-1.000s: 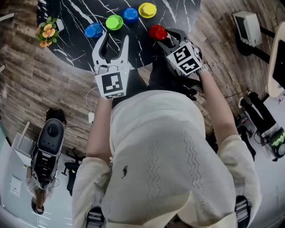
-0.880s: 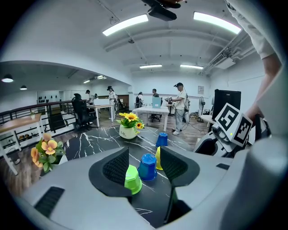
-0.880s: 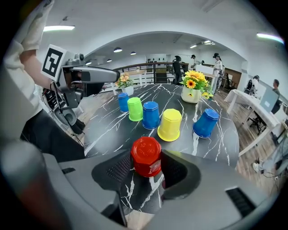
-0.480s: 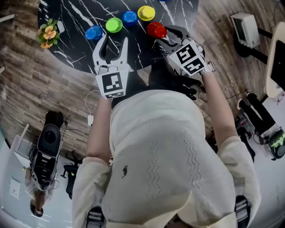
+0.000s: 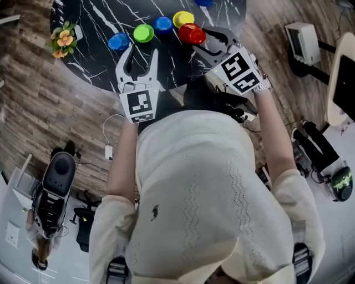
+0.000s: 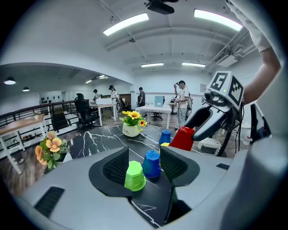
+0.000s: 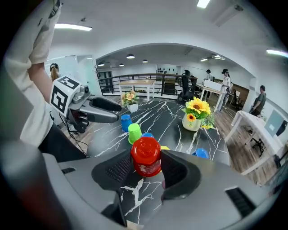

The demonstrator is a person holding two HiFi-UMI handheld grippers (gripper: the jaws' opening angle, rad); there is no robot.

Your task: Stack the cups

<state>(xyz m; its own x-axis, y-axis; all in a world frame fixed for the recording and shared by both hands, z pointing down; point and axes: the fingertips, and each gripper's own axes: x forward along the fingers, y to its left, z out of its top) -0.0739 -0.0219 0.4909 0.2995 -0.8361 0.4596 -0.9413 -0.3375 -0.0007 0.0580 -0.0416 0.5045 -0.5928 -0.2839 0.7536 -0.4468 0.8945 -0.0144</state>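
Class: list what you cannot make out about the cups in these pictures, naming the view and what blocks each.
1. The yellow cup: right gripper view, almost wholly behind the red cup held in the right gripper.
2. The far blue cup: head view, cut off by the top edge.
3. The red cup's open mouth: faces away in all three views, so its inside is unseen.

Your left gripper (image 5: 141, 54) points forward, slightly down, jaws apart and gripping nothing. Your right gripper (image 5: 203, 43) tilts down more steeply, jaws clamped on the red cup (image 7: 146, 156). Both forearms are stretched forward.
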